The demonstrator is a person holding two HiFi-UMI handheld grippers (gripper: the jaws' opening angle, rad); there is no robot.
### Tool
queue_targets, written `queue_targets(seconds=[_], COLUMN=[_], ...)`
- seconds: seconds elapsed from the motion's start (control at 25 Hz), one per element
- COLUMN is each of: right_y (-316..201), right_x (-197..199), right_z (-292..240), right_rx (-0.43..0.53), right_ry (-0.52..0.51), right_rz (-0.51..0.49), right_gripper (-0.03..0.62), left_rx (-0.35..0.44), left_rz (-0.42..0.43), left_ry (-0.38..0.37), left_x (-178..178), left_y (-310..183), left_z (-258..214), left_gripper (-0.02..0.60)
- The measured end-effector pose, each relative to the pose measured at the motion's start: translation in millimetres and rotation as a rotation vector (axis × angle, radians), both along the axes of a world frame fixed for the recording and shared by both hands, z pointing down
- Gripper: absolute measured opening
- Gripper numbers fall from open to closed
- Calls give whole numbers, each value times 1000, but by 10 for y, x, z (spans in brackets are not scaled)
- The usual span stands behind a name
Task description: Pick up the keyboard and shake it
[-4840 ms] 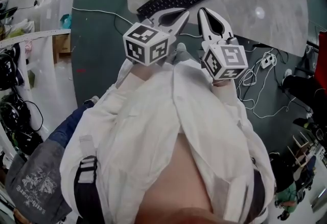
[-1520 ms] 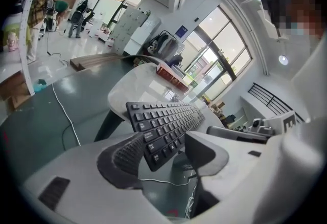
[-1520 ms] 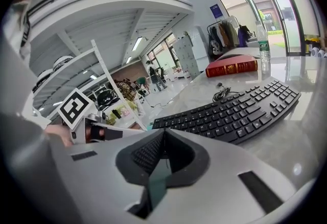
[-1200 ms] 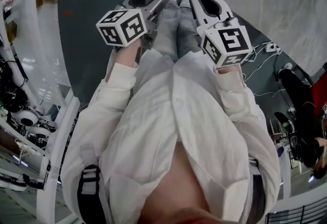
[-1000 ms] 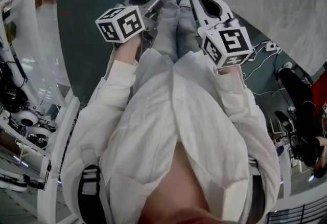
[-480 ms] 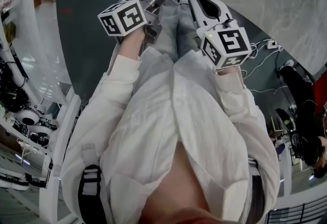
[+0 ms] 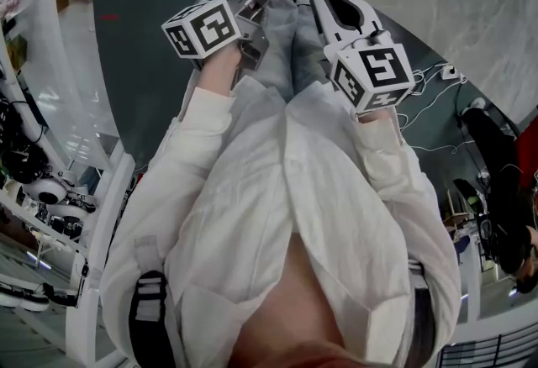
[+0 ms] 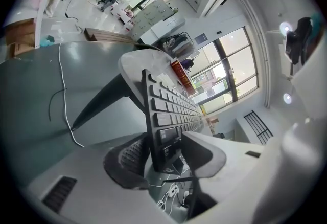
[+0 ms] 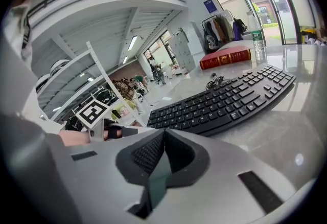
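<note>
Both left gripper [image 8: 163,149] jaws closing onto keyboard [image 8: 171,110]

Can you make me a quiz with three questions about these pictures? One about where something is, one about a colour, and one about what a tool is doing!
1. Where does the keyboard lie?
A. on a pale mat
B. on the floor
C. on a shelf

2. What colour is the keyboard?
A. white
B. red
C. black

3. How are the right tool's jaws?
A. wide open
B. shut, nothing between them
C. shut on a cable

Answers:
1 A: the right gripper view shows the pale mat under it.
2 C: its keys and frame are black.
3 B: the pads meet with nothing between them.
</note>
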State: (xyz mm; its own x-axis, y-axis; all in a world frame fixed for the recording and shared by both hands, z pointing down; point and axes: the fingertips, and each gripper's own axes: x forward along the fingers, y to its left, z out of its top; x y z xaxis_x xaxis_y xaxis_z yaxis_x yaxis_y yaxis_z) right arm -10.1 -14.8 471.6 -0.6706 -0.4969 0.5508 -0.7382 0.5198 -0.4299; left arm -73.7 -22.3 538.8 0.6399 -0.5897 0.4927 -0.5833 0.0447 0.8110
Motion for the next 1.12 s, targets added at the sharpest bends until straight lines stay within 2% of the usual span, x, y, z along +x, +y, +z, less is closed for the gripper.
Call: queue_targets(seconds=[0.44, 0.96, 1.12], right_y=[-53, -95, -101], right_x=[38, 52, 55], right_z=[-21, -38, -34], right_rx=[19, 22, 23], right_ry=[-11, -10, -3], right_rz=[18, 28, 29], right_gripper=[29, 29, 29], left_rx=[36, 70, 128], left_rz=[6, -22, -24], left_ry=[77, 242, 235], left_x=[42, 87, 70], left_y=[-29, -30, -44], left_z=[-2, -50, -70], left_gripper=[170, 130, 126])
